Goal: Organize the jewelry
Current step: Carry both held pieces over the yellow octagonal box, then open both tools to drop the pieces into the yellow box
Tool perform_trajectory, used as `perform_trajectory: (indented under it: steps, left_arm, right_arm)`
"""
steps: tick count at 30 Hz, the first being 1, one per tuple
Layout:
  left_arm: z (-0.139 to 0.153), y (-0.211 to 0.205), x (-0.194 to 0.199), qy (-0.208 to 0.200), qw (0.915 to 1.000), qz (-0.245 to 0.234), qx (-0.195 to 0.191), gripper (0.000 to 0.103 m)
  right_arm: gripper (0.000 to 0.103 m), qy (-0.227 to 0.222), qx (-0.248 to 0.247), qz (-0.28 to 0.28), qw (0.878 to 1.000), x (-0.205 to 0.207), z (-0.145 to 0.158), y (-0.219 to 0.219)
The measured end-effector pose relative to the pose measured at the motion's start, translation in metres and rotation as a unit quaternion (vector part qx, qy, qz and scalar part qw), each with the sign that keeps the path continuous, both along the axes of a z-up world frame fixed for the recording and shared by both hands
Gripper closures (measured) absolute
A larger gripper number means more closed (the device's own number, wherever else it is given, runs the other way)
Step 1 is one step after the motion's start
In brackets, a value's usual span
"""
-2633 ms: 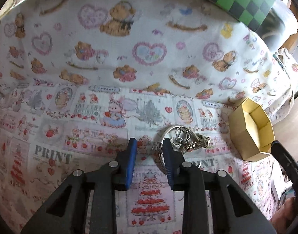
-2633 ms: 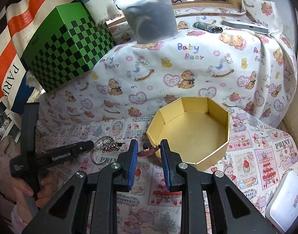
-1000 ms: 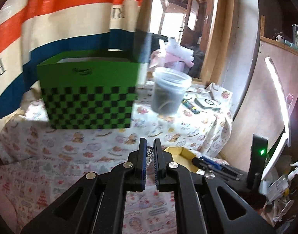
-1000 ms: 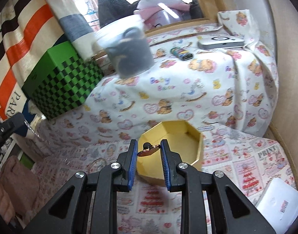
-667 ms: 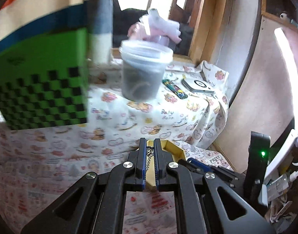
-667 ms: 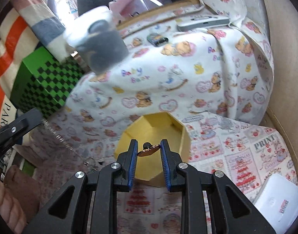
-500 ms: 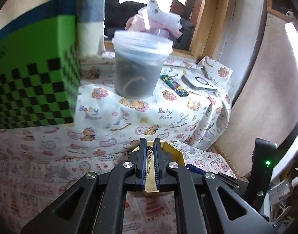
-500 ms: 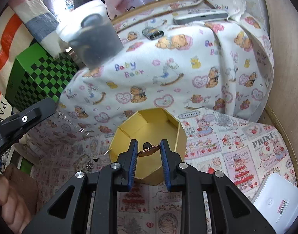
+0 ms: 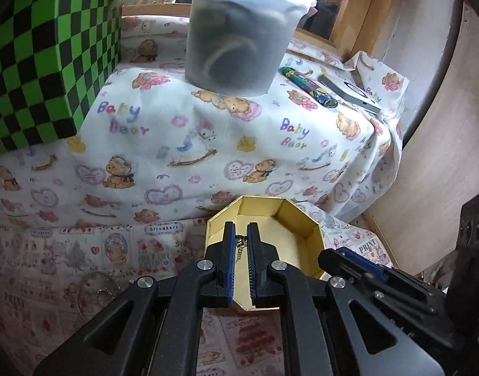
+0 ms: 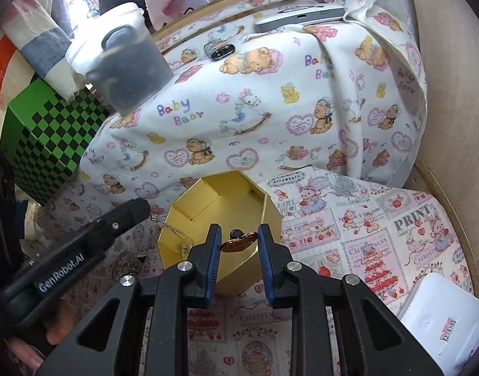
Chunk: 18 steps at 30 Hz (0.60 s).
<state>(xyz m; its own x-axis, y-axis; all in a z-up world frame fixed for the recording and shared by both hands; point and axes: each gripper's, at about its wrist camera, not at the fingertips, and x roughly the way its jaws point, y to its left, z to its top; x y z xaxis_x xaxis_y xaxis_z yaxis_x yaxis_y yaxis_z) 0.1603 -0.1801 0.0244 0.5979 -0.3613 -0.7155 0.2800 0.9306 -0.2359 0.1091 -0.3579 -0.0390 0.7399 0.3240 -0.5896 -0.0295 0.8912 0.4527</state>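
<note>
A yellow octagonal box [image 9: 297, 219] [image 10: 189, 216] stands open on the printed cloth. My left gripper [image 9: 241, 246] is shut on a silver chain [image 9: 240, 247] over the box's near left rim; in the right wrist view the chain [image 10: 177, 233] hangs from it into the box. My right gripper [image 10: 239, 239] is shut on a copper-coloured earring [image 10: 239, 241] above the box's near rim. A silver ring [image 9: 97, 291] with charms lies on the cloth left of the box.
A green checkered box [image 9: 42, 62] stands at the back left. A lidded plastic tub [image 9: 239, 31], a lighter [image 9: 308, 86] and a flat device [image 9: 349, 94] rest on the raised bear-print cloth. A white box [image 10: 443, 322] lies at the front right.
My left gripper closed on the chain, lifted it and carried it right, over the yellow box. My right gripper kept the earring and drew closer over the box.
</note>
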Motion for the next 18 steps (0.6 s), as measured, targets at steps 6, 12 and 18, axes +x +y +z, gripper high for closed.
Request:
perform_trajectory:
  steps: [6, 12, 18]
  left_arm:
    - [0.002, 0.014, -0.009, -0.020, 0.9994, 0.022, 0.020, 0.085]
    - [0.024, 0.048, -0.041, -0.074, 0.9953, 0.049, 0.039, 0.065]
    - [0.047, 0.084, -0.079, -0.133, 0.9858, 0.083, 0.060, 0.051]
  right_arm:
    - [0.078, 0.006, 0.019, 0.001, 1.000, 0.002, -0.003, -0.007]
    - [0.068, -0.013, 0.017, 0.004, 1.000, -0.006, 0.006, -0.002]
    - [0.054, -0.056, -0.015, 0.016, 0.998, -0.023, 0.021, 0.023]
